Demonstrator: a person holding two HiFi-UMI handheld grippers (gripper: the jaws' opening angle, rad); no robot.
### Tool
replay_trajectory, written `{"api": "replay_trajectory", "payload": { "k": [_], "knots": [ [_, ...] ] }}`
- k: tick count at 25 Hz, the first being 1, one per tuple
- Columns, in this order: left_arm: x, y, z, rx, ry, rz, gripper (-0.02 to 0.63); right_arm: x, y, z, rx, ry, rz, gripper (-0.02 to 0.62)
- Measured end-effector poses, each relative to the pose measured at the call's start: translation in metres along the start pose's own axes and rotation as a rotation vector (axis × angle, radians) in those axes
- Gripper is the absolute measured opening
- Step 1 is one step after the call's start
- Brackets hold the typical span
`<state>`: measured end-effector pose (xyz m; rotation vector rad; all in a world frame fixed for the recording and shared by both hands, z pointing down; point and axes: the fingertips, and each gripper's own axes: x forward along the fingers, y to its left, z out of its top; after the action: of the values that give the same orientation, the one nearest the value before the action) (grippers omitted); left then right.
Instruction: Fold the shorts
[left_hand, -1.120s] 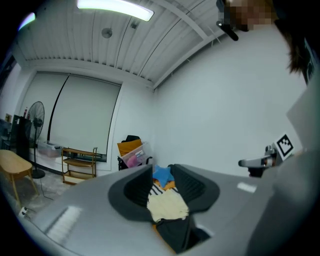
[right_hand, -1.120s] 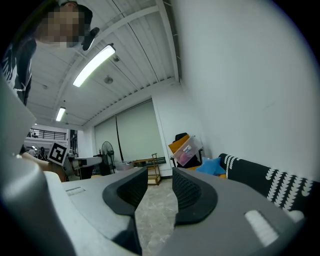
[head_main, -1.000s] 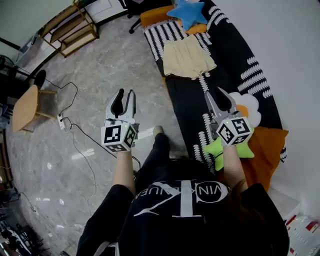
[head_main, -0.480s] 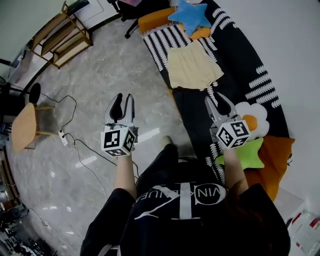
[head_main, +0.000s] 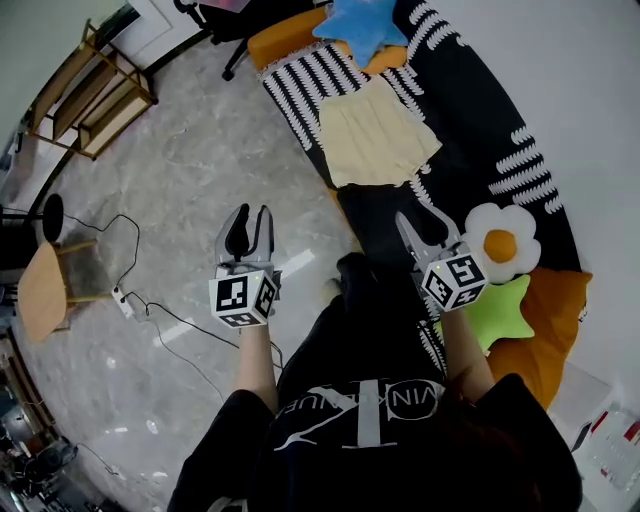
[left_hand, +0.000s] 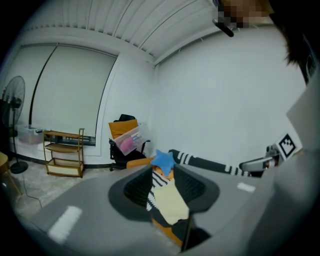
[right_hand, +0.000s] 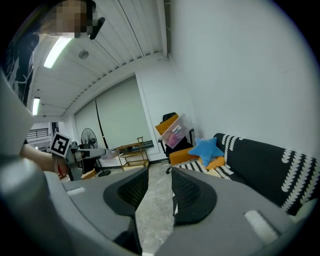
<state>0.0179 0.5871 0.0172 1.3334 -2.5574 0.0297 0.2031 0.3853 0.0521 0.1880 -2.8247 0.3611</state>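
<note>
Left gripper (head_main: 248, 218) and right gripper (head_main: 420, 226) are both hovering above the floor with fingers released and empty, while the pale yellow shorts (head_main: 375, 140) are lying spread flat on the black sofa (head_main: 470, 95), well apart from both.

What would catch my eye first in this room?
Pale yellow shorts lie spread flat on a black sofa with white stripes, a blue star cushion beyond them. Nearer, a person holds out two open, empty claws, the left claw over the floor, the right claw by the sofa's edge.
</note>
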Motion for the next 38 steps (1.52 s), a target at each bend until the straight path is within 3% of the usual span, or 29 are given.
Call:
{"api": "replay_trajectory", "payload": {
  "k": [16,25,31,38],
  "knots": [
    [0.215,-0.006,0.020,0.051,0.069,-0.175,0.000,0.120,-0.088,0.006,0.047,0.079,-0.042,0.149],
    [0.304,-0.036,-0.032,0.055,0.191,-0.284,0.000,0.154,-0.125,-0.061,0.193,0.141,-0.095,0.149],
    [0.364,-0.057,-0.067,0.056,0.274,-0.343,0.000,0.174,-0.148,-0.091,0.213,0.186,-0.111,0.149],
    [0.425,-0.060,-0.118,0.209,0.346,-0.440,0.000,0.196,-0.154,-0.131,0.286,0.213,-0.214,0.149]
  ]
}}
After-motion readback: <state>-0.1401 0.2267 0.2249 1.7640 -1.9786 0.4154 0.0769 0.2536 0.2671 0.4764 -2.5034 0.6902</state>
